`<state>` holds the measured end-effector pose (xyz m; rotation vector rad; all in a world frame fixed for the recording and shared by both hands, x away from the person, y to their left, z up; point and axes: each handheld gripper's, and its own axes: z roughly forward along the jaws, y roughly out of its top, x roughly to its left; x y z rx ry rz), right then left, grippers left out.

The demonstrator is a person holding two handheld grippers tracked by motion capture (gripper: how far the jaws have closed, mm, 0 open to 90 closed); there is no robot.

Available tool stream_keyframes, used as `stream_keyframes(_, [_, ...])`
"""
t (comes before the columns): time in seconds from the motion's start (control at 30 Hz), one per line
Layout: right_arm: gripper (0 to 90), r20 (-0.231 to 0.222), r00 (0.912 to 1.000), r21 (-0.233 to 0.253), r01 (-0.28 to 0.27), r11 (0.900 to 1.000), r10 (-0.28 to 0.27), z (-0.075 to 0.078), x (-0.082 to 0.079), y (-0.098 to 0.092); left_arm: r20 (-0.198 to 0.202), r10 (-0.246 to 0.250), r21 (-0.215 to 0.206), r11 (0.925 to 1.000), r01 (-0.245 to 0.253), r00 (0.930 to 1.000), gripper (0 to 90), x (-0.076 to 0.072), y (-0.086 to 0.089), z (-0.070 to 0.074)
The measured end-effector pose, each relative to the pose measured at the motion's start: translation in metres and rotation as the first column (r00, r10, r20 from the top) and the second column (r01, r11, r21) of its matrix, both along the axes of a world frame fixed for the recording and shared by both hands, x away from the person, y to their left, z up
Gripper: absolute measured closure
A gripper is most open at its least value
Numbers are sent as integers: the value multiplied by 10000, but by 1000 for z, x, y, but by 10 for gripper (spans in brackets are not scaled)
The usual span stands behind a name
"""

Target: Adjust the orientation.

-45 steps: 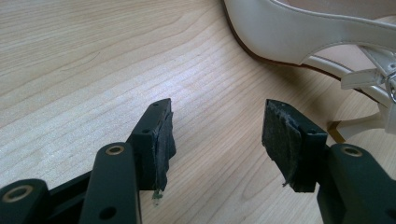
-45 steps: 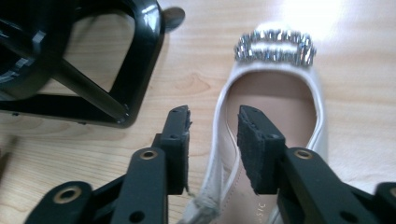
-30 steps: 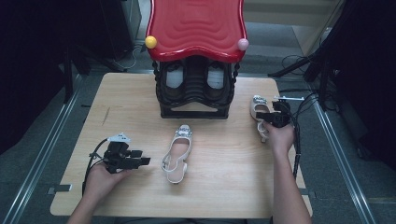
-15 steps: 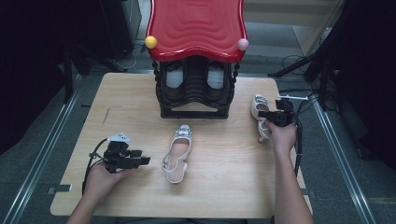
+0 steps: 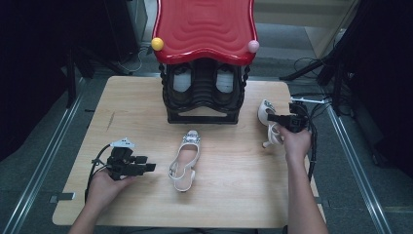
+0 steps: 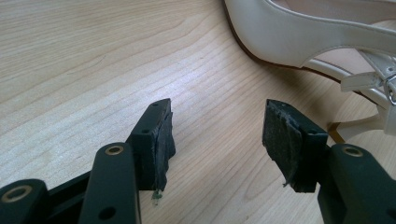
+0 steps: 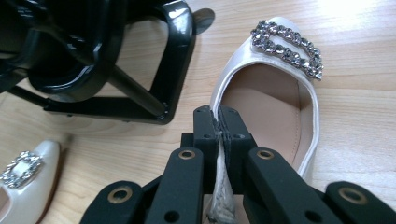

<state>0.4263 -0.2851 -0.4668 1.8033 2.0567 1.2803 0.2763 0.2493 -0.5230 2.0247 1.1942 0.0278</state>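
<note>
1. Here the right gripper (image 7: 218,122) is clamped on the side wall of a white shoe (image 7: 280,107) near the table's (image 5: 234,204) right edge, just beside the black rack (image 5: 203,97); its heel is cut off in the right gripper view.
2. The second shoe (image 5: 186,161) lies mid-table; its toe is cropped in the left gripper view.
3. The left gripper (image 6: 217,135) gapes wide and empty, low over the wood near that shoe's heel.
4. Under the rack's red top (image 5: 204,29), two pale shapes, possibly shoes, are hard to make out.
</note>
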Motion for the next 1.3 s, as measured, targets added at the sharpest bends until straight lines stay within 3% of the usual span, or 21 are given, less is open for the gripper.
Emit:
stream_keyframes(0.23, [878,4,9997,145,-251,9996,251,2,-8,5,170,-120,-118,9999,122,9998,430,1,-2,3])
stream_keyframes(0.57, [878,33,9961,325,-877,9956,877,6,-27,20,106,-330,-119,9994,331,9994,427,8,-9,3])
stream_keyframes(1.1, [877,113,9881,378,-1535,9874,1531,11,-66,37,132,-843,-190,9962,846,9964,428,24,-27,5])
stream_keyframes(1.23, [878,123,9856,377,-1688,9849,1684,12,-77,42,279,-875,-404,9953,886,9958,428,28,-30,5])
stream_keyframes(1.3, [878,125,9837,381,-1798,9830,1795,12,-81,46,137,-1042,-284,9941,1045,9945,428,31,-33,6])
